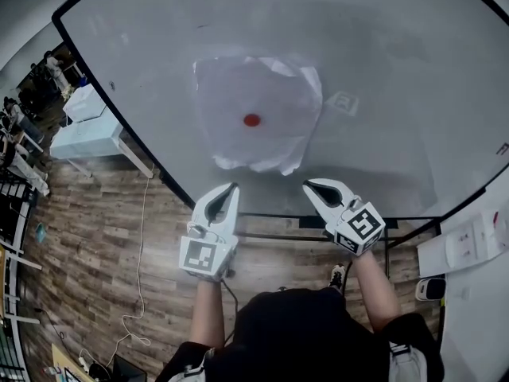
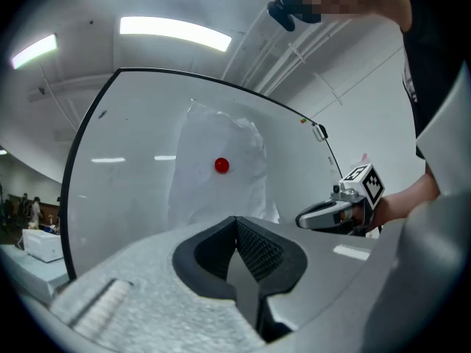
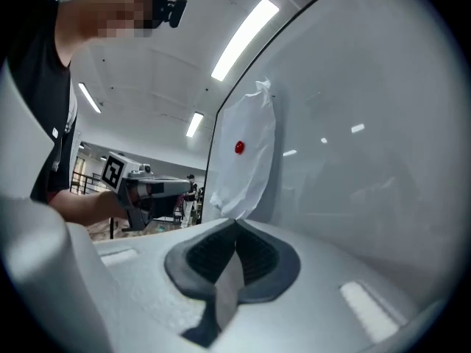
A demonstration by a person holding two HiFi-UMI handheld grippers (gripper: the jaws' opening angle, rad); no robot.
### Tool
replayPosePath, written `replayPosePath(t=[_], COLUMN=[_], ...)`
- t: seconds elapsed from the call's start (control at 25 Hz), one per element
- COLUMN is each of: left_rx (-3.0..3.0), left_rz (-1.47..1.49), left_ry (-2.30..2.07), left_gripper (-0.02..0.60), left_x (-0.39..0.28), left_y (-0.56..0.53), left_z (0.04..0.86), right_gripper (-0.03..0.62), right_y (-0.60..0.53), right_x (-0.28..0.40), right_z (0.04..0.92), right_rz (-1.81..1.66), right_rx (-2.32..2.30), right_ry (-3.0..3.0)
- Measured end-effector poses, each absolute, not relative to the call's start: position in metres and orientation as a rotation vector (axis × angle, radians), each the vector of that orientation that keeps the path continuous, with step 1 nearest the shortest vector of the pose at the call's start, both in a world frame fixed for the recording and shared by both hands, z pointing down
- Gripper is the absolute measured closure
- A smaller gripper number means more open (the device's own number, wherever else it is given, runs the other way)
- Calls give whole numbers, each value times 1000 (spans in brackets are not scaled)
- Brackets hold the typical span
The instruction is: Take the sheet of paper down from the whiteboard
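- Left gripper [image 1: 233, 186]: in front of the whiteboard [image 1: 398, 94], near its lower edge and apart from its surface; jaws pressed together, nothing between them.
- Right gripper [image 1: 306, 184]: level with the left one, likewise near the whiteboard's lower edge and off its surface; jaws pressed together, nothing between them.
- Sheet of paper [image 1: 258, 114]: white and crumpled, on the middle of the whiteboard, just above both gripper tips and clear of them.
- Red round magnet [image 1: 251, 120]: at the sheet's centre, pinning it to the whiteboard; lower edge and corners of the sheet curling away from the whiteboard.
- Wooden floor [image 1: 95, 237]: beneath the whiteboard and to its left in the head view.
- Pale table [image 1: 83, 138]: beyond the whiteboard's left edge.
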State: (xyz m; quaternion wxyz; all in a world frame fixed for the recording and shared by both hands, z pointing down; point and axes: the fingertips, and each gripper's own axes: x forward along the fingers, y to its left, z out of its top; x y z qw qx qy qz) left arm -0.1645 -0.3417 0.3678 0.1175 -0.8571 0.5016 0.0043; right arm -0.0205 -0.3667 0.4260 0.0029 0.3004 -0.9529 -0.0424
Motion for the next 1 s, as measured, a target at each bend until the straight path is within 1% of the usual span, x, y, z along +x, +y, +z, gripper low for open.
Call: replayPosePath(t=[0.12, 0.2, 0.4, 0.52, 0.88, 1.0], left_rx=[-2476, -2441, -2354, -2354, -2349, -2286], left_rz=[50, 28, -59, -55, 18, -14], left_ry=[1497, 1514, 1537, 1533, 1491, 1491], left_gripper=[571, 571, 571, 571, 569, 568], left_x=[-168, -167, -163, -161, -153, -150], left_y=[-348, -354, -369, -374, -386, -388], left_z=[359, 355, 345, 342, 316, 307], right_gripper=[591, 591, 589, 589, 588, 588], right_y=[-376, -380, -391, -391, -400, -403], right_x=[-25, -25, -30, -33, -29, -26], right_z=[423, 421, 419, 417, 414, 410], right_rz=[-129, -144, -42, -78, -24, -9], right_rx=[905, 897, 834, 821, 855, 883], right_ry=[-2971, -2960, -2964, -2964, -3013, -3027])
